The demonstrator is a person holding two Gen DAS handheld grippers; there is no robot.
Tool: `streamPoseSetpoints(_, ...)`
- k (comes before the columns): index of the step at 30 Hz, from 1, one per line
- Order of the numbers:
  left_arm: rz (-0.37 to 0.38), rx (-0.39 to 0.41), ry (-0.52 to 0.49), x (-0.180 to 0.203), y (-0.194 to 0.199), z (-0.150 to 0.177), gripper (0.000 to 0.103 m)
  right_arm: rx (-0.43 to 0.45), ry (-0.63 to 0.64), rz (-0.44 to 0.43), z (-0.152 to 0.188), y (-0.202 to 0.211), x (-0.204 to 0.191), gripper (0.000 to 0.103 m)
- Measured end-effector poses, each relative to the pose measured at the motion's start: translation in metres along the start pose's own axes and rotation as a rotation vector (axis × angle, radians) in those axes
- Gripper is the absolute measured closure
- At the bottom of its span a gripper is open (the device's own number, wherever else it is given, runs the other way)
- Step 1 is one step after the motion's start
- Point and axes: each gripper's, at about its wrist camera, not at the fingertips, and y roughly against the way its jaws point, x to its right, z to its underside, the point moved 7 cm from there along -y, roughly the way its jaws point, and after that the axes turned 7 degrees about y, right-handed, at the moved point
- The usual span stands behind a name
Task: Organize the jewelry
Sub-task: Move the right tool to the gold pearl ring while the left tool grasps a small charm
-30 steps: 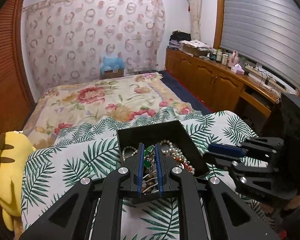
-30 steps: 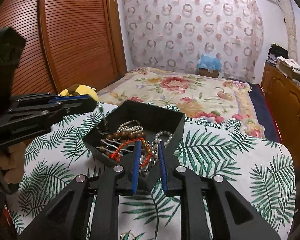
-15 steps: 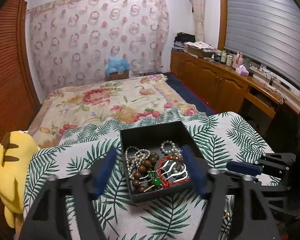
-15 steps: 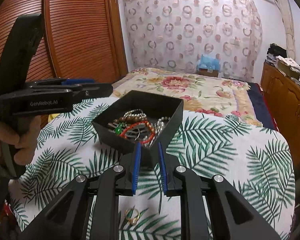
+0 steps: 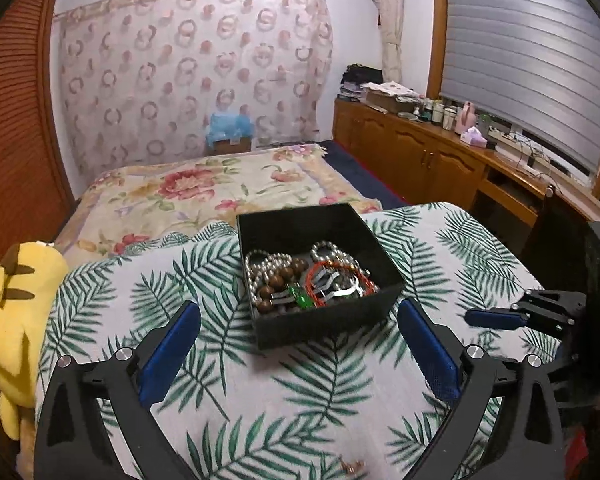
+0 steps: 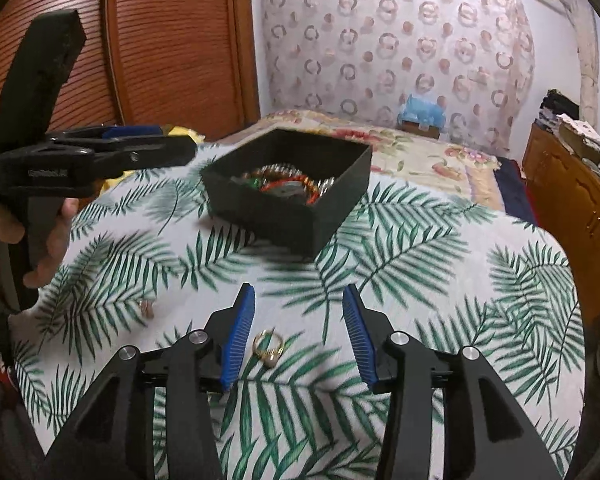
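A black open box (image 5: 328,322) (image 6: 268,220) stands on the leaf-print cloth and holds pearl strings, brown beads, a red cord bracelet and a green piece. My left gripper (image 5: 298,312) is open and empty, pulled back in front of the box. My right gripper (image 6: 298,294) is open and empty, low over the cloth. A gold ring (image 6: 268,347) lies on the cloth just right of its left finger. A small copper-coloured piece (image 6: 146,308) lies to the left; it also shows in the left wrist view (image 5: 350,466).
The leaf-print cloth (image 5: 220,360) covers a raised surface in front of a floral bed (image 5: 204,188). A yellow plush toy (image 5: 16,300) sits at the left edge. Wooden cabinets (image 5: 440,160) run along the right wall. A slatted wooden door (image 6: 160,60) is on the left.
Both grippers drew back from the box. My left gripper opened and the green piece it held now lies in the box. My right gripper opened over the gold ring.
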Motion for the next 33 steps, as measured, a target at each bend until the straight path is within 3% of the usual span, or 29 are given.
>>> streamPoseSetpoints(13,0.021,-0.14,-0.018,0.0,0.0,0.065,0.008,-0.135,0.084,-0.014,0.022,-0.024,-0.021,0.055)
streamPoseSetpoints(23,0.026,-0.239,-0.054,0.002,0.001,0.097,0.008,-0.138,0.087,-0.013,0.022,-0.025,-0.021,0.057)
streamPoseSetpoints(29,0.065,-0.215,-0.088,0.015,0.012,0.102,0.009,-0.136,0.105,0.0,0.022,-0.025,-0.023,0.059)
streamPoseSetpoints(33,0.082,-0.207,-0.113,0.026,0.016,0.101,0.039,-0.135,0.103,0.01,0.022,-0.024,-0.023,0.059)
